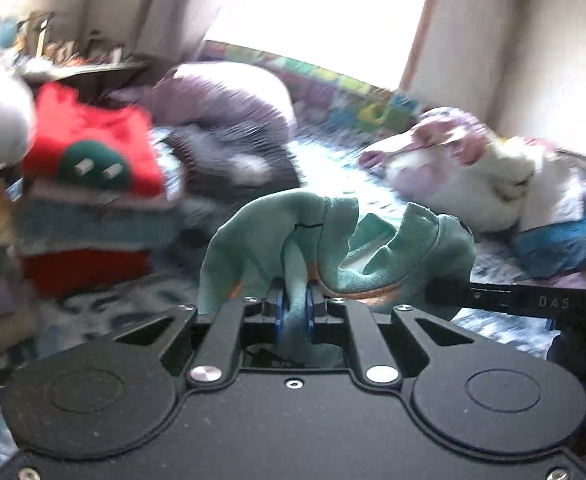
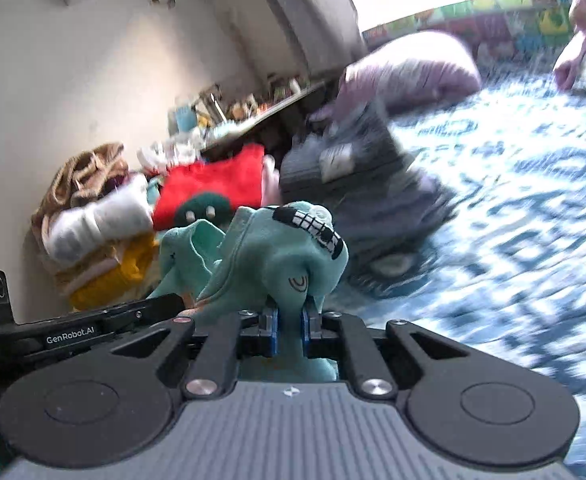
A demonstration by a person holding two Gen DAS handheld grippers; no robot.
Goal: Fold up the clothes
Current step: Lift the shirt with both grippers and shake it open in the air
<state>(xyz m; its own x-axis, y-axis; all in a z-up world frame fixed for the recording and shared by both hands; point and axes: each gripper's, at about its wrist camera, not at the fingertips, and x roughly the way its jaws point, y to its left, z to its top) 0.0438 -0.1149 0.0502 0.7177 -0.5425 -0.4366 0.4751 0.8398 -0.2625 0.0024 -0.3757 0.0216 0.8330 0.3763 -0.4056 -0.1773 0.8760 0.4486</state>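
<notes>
A teal garment (image 1: pixel 293 236) hangs bunched above a blue-and-white patterned bed cover (image 1: pixel 333 184). My left gripper (image 1: pixel 295 308) is shut on a fold of it, the cloth pinched between the blue pads. In the right wrist view the same teal garment (image 2: pixel 277 256) shows a black-and-white toothy print, and my right gripper (image 2: pixel 289 330) is shut on another fold. The other gripper's black arm crosses the right edge of the left view and the left edge of the right view. The background is blurred by motion.
A stack of folded clothes topped by a red piece with a green patch (image 1: pixel 93 148) stands at left. A dark grey garment (image 2: pixel 357 168) and a lilac pillow (image 2: pixel 413 68) lie behind. A white-and-pink heap (image 1: pixel 473 168) is at right. A cluttered shelf (image 2: pixel 229 116) runs along the wall.
</notes>
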